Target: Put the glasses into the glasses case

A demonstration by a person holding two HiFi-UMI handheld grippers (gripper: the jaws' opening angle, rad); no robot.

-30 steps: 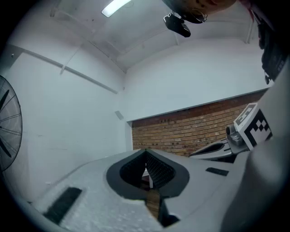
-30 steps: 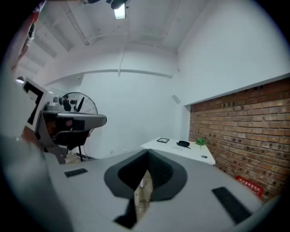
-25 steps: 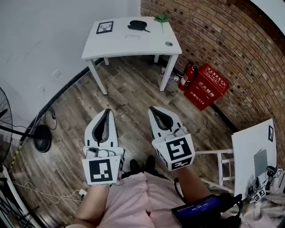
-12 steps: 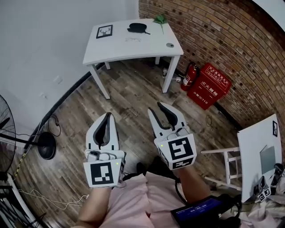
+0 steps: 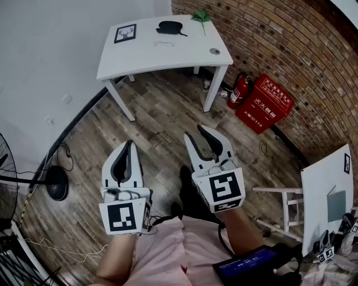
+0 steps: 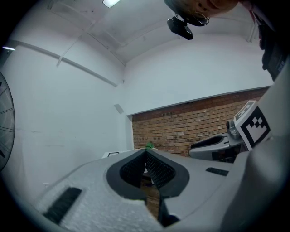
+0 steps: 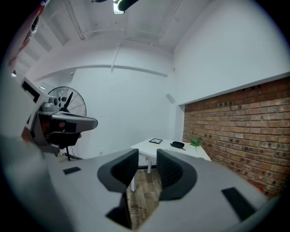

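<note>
The black glasses case (image 5: pixel 170 26) lies at the far side of the white table (image 5: pixel 184 56), and the thin-framed glasses (image 5: pixel 164 43) lie just in front of it. In the right gripper view the case (image 7: pixel 177 145) shows small on the table (image 7: pixel 152 148). Both grippers hang over the wooden floor, well short of the table. My left gripper (image 5: pixel 130 143) is shut and empty, its pads meeting at the tips (image 6: pixel 146 153). My right gripper (image 5: pixel 197 132) stands open; its jaws have just opened and there is only air between its pads (image 7: pixel 147 158).
A small picture frame (image 5: pixel 125 33), a green sprig (image 5: pixel 200 15) and a round lid (image 5: pixel 214 51) share the table. A fire extinguisher (image 5: pixel 238 89) and red box (image 5: pixel 265 106) stand by the brick wall. A fan stand (image 5: pixel 53 181) is at left, a second white table (image 5: pixel 330 190) at right.
The right gripper's jaws went from shut to open. Both grippers moved a little forward toward the table, and the head view shifted with them. The left gripper stayed shut.
</note>
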